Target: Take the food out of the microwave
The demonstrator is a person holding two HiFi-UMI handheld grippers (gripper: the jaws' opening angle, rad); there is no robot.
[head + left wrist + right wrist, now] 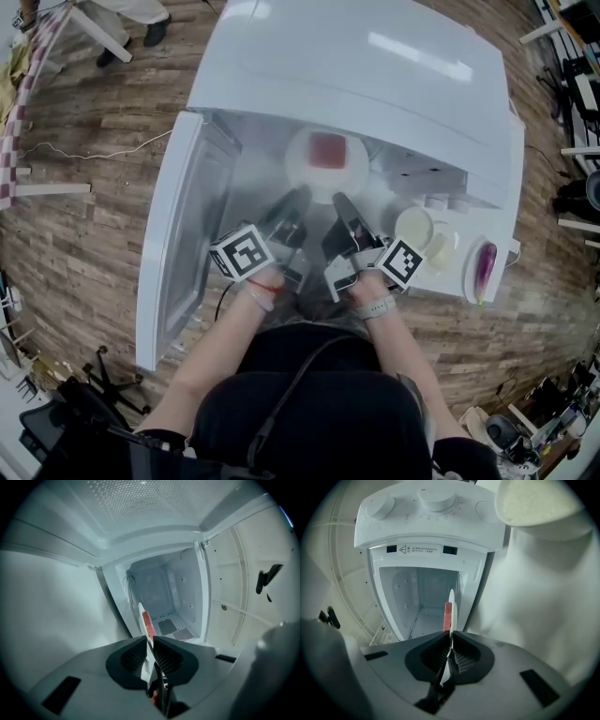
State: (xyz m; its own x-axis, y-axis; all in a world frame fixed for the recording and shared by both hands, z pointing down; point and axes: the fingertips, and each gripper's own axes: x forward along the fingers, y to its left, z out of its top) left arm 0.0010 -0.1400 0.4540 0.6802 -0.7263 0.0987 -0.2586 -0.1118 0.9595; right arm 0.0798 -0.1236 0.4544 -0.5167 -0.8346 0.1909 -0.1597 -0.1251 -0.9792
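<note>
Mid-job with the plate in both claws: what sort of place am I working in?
Most likely a lab or workshop staged as a kitchen, not a home: the microwave sits on a white table, a loose cable trails over the wood floor, and a chair base stands nearby.

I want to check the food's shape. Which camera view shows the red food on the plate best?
The head view: it looks down on the whole red food on its white plate. Both gripper views see the plate edge-on, so the food is only a thin red strip.
</note>
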